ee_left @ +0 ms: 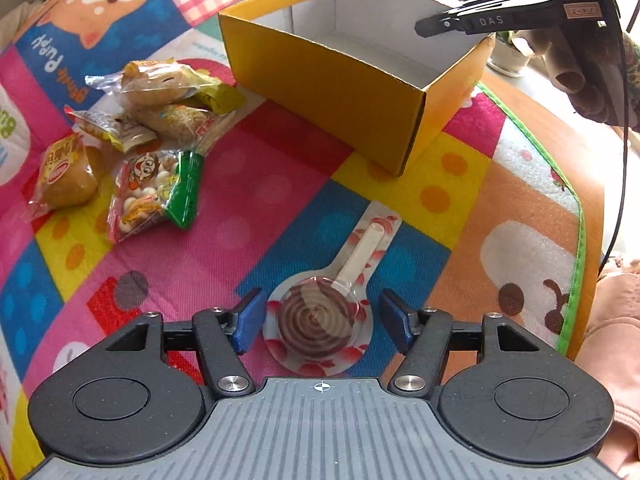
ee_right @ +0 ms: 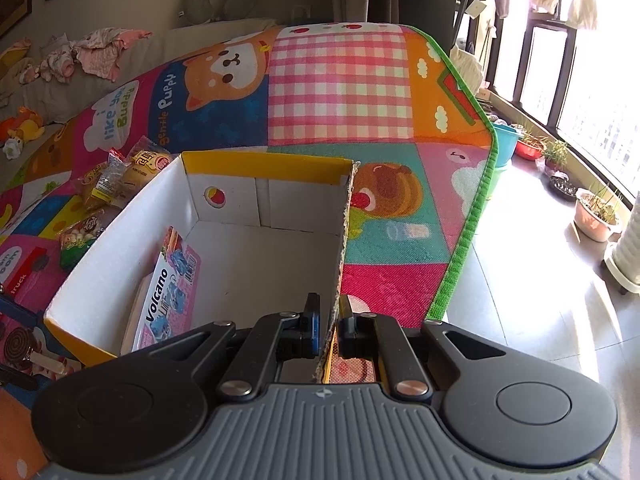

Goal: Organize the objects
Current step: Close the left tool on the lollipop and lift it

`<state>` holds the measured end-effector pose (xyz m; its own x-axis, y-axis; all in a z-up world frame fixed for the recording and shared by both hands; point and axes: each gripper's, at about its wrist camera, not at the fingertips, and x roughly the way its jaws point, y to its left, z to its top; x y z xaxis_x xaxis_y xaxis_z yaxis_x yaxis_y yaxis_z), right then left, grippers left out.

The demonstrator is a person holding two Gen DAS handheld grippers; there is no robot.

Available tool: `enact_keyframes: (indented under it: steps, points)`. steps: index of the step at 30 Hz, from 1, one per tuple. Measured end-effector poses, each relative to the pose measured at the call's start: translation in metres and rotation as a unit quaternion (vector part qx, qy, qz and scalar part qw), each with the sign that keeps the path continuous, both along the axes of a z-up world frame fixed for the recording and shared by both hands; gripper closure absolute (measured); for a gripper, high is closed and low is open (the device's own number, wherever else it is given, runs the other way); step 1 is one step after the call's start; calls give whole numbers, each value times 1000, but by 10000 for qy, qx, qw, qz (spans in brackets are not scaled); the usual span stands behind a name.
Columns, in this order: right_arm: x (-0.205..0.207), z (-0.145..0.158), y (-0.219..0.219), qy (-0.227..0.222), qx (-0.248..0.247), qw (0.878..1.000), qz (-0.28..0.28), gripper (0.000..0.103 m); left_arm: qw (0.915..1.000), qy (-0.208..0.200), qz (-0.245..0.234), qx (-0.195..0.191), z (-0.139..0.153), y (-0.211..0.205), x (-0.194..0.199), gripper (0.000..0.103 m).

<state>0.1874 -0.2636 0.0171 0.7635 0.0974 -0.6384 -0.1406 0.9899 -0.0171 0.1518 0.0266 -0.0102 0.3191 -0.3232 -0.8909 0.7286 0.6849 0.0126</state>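
Yellow cardboard box (ee_right: 256, 240), white inside, has its thin raw-edged side wall pinched between our right gripper (ee_right: 329, 322) fingers, clenched tight on it. Left of those fingers, inside the box, a glossy pink packet (ee_right: 170, 292) reads "Volcano". Our left gripper (ee_left: 320, 320) has its blue-padded fingers spread wide either side of a brown spiral lollipop (ee_left: 316, 322) in clear plastic, not touching it. Crinkly snack bags (ee_left: 136, 148) sit beyond-left on the quilted play mat (ee_left: 280, 184).
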Motion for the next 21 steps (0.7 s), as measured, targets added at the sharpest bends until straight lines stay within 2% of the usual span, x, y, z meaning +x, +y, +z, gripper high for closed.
enact_keyframes:
  steps: [4, 6, 7, 9, 12, 16, 21]
  points:
    - [0, 2, 0, -21, -26, 10000, 2, 94, 9999, -57, -91, -61, 2, 0, -2, 36]
    - [0, 3, 1, -21, -38, 10000, -7, 94, 9999, -86, -135, -21, 3, -1, -4, 39]
    - [0, 3, 1, -20, -42, 10000, -7, 94, 9998, -85, -181, -31, 4, -2, -6, 46]
    - [0, 3, 1, -19, -36, 10000, -5, 94, 9996, -160, -212, -19, 4, -3, -13, 46]
    - [-1, 5, 1, -56, -25, 10000, -5, 94, 9990, -441, 42, -55, 2, -5, -27, 47]
    - [-1, 5, 1, -73, -13, 10000, -8, 94, 9982, -427, 361, -235, 5, -3, -34, 47]
    - [-3, 6, 1, -104, -18, 9999, 21, 94, 9934, -709, 736, -515, 31, 6, -45, 48]
